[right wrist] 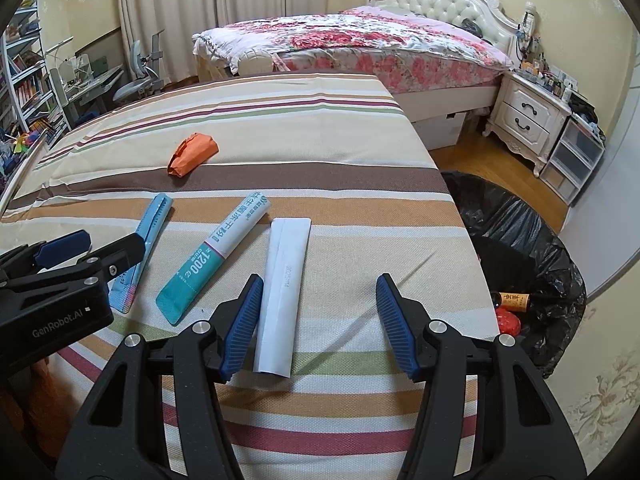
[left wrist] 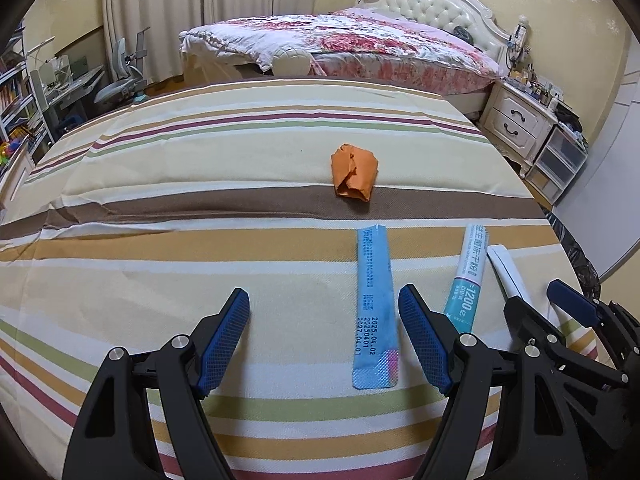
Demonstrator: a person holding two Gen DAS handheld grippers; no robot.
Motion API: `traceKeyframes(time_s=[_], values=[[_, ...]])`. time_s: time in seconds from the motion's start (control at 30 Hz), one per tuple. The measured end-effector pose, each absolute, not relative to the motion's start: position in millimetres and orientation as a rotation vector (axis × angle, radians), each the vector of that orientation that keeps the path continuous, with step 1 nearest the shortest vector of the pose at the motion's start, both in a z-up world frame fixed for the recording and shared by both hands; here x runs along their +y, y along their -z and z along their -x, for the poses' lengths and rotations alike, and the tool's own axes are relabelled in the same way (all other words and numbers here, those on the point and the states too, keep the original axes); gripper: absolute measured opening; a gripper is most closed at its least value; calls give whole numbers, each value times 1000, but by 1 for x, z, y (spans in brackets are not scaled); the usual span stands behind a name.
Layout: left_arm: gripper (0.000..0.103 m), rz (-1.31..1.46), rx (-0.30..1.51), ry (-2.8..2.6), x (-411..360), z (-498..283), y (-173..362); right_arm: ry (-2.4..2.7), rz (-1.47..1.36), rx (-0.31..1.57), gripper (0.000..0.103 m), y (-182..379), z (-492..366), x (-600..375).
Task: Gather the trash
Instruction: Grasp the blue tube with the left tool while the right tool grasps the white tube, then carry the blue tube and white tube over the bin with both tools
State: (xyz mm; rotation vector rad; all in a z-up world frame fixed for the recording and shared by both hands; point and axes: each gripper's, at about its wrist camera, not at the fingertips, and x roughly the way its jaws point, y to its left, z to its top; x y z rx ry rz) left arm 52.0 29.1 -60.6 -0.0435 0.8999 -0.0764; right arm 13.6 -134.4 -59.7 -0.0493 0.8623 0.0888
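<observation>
Two claws spread, L claw [left wrist: 324, 312] part-hides blue sachet [left wrist: 374, 300], R claw [right wrist: 318, 312] empty.

warm, even indoor light, soft shadows only. both fisheye views sharp at centre; strong barrel bending and dark vignette at corners. faint glare on the crinkled black plastic bin liner [right wrist: 520, 240] at right.

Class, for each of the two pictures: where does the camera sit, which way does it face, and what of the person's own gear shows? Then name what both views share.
Left wrist: sits on the left gripper, angled down across the striped tablecloth at the blue sachet; the right gripper shows at right.
Right wrist: sits on the right gripper, angled down at the white sachet, black bin bag at right; left gripper at left.
Shared: both sachets, teal tube, orange paper wad, bed.
</observation>
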Motion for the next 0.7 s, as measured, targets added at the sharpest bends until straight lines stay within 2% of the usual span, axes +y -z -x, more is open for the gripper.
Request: traceKeyframes(time_s=[0.03,0.17,0.2,0.27,0.33,0.4,0.53,0.7], values=[[74,32,893,87,26,-52,60,-88,50,862,52,60,-14,-134],[55,5,896,109,19,-54,63,-93,54,859,47,59,-15,-132],[53,2,893,116,18,-53,63,-93,56,858,42,59,-15,-132],[39,-2,889,126,18,-51,63,-99,58,857,38,59,-13,-132],[32,-7,883,128,17,-50,63,-107,63,856,31,59,-13,-131],[22,1,879,136,18,-49,63,-112,69,855,27,59,-13,-130],[19,17,873,148,19,-48,63,-127,68,855,18,59,-12,-129],[18,28,844,158,20,-44,58,-147,51,853,16,58,-11,-128]])
